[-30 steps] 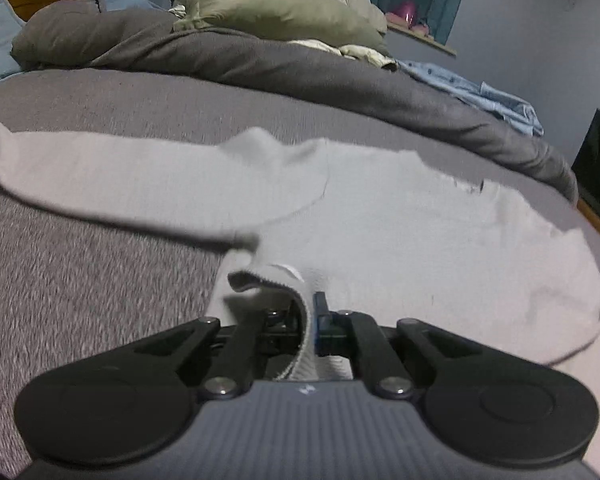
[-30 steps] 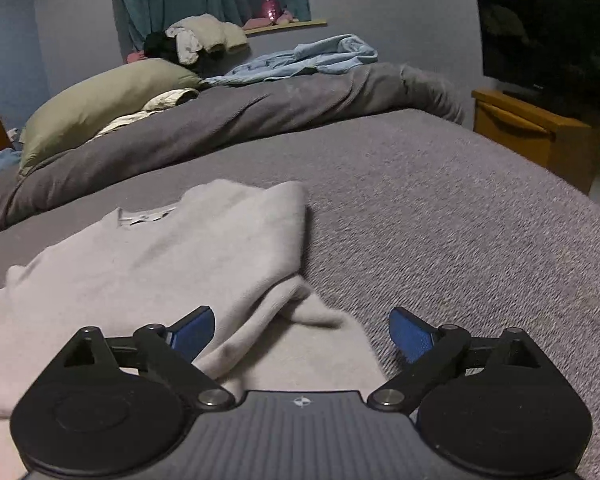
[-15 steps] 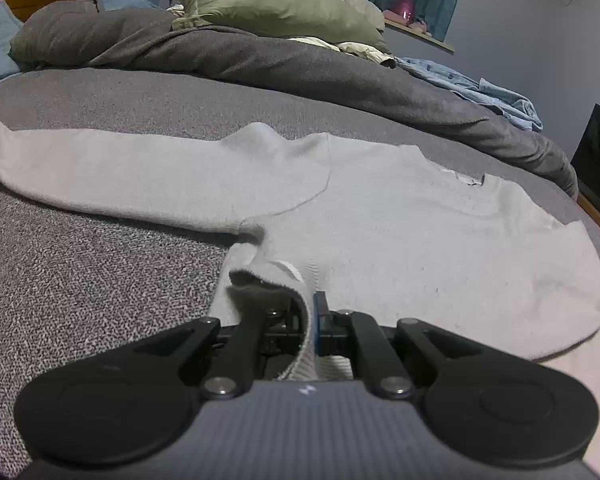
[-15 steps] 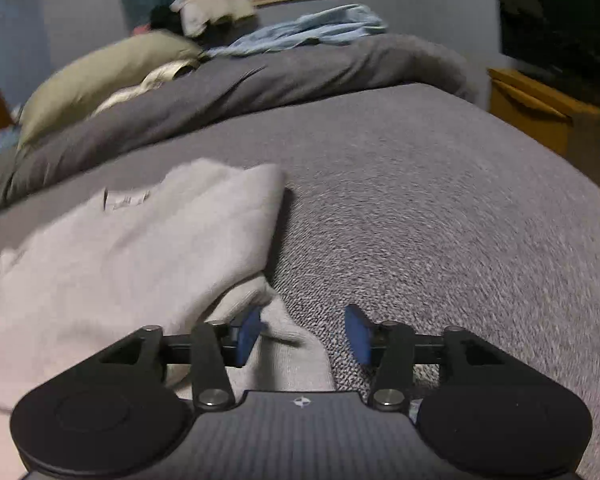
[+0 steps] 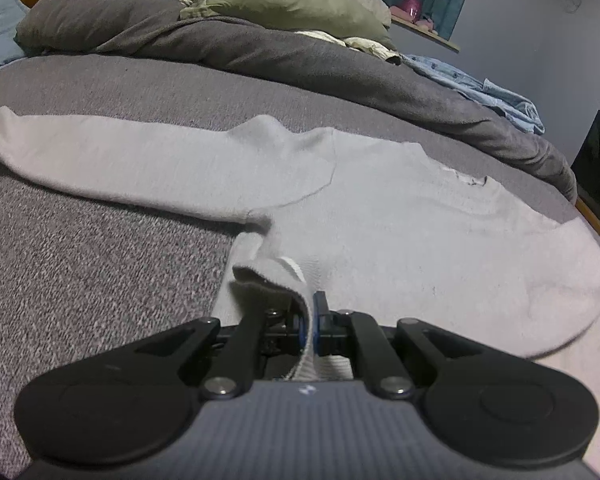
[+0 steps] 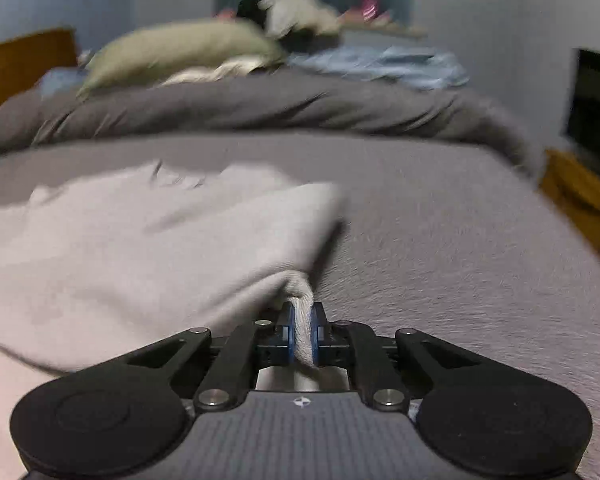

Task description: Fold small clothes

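A pale grey long-sleeved sweater (image 5: 400,216) lies spread on the grey bed cover (image 5: 100,264), one sleeve (image 5: 112,160) stretched out to the left. My left gripper (image 5: 310,322) is shut on the sweater's near hem, which bunches up between the blue pads. In the right wrist view the same sweater (image 6: 140,240) lies to the left, its right side folded over. My right gripper (image 6: 302,330) is shut on a gathered bit of the sweater's near right edge.
A rolled dark grey duvet (image 5: 300,60) with an olive pillow (image 5: 284,4) and light blue clothes (image 5: 480,88) lies across the far side of the bed. A dark TV (image 6: 596,108) on a wooden cabinet (image 6: 580,192) stands to the right.
My right gripper went from wide open over the sweater's near right edge to shut on it, and that view has swung left. My left gripper has kept its hold on the hem.
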The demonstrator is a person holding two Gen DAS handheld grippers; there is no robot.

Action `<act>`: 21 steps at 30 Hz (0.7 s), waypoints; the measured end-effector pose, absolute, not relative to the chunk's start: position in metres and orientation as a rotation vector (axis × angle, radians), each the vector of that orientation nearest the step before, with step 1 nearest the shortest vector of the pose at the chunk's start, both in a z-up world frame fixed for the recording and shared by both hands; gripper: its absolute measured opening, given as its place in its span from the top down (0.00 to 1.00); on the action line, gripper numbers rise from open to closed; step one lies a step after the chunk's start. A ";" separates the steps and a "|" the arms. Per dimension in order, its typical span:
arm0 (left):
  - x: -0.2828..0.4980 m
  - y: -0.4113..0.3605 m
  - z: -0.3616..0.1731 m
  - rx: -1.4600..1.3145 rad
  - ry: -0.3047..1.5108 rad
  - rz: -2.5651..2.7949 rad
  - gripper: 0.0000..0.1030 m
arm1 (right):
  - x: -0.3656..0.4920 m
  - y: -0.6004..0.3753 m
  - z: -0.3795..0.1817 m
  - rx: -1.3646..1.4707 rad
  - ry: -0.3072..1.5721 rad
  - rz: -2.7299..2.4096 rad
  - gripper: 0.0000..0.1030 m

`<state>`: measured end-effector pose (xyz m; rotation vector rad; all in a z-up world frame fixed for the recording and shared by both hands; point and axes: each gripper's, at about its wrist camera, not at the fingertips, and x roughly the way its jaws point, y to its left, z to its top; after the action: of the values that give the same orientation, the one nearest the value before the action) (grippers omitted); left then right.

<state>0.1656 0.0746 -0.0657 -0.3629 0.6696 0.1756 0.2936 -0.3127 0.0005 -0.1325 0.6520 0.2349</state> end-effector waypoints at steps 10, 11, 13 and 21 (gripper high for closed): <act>0.163 0.076 -0.070 -0.358 0.677 0.170 1.00 | 0.287 -0.344 0.000 0.041 0.695 0.148 0.52; 0.163 0.076 -0.070 -0.354 0.676 0.169 1.00 | 0.288 -0.349 0.008 0.076 0.664 0.138 0.53; 0.163 0.074 -0.072 -0.343 0.672 0.165 1.00 | 0.300 -0.352 0.017 0.109 0.641 0.105 0.52; 0.159 0.072 -0.075 -0.295 0.655 0.140 1.00 | 0.403 -0.314 0.010 0.140 0.746 0.119 0.49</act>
<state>0.1594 0.0718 -0.0752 -0.2946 0.6553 0.1400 0.4030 -0.3135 0.0096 0.1397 0.7460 0.1195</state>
